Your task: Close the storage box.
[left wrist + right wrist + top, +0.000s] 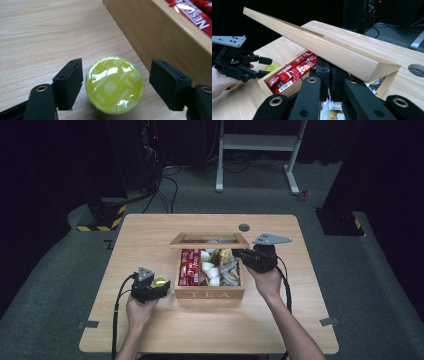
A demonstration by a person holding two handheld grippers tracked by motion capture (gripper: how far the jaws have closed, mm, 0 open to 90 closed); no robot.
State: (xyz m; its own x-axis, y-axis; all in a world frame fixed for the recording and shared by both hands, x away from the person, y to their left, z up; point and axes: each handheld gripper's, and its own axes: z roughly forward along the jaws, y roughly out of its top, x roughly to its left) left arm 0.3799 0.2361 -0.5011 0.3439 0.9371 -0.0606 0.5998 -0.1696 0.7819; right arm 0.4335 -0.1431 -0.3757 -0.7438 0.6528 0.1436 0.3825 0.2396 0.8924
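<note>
From the high view, we saw the left gripper [161,286] lying low on the light wooden surface [150,235], just beside the left wall of the open wooden tea box with "TEA" on its front [209,294]. A small round yellow-green foil-topped capsule [160,281] sat at the tip of that gripper, between it and the box wall. The right gripper [239,255] reached in over the box's right side, near the raised glass-paned wooden lid [209,239]. The left hand was plainly the nearer one to the capsule; the right was well apart from it, across the box.

In the left gripper view, we found the capsule [114,85] straight ahead and between the two black pads [71,83]. The jaws stood spread: the left pad lay just beside the capsule and the right pad was clearly apart from it, so nothing pressed on it. The capsule rested on the surface, with the box wall [150,32] just beyond it to the right. Being round, it offered no long axis to line up with.

In the right gripper view, we saw the jaws pressed together under the slanting lid [332,50], apparently pinching its edge to hold it up. Past the red sachets [292,72], the capsule [270,67] lay beside the far box wall, at the left gripper [263,67].
</note>
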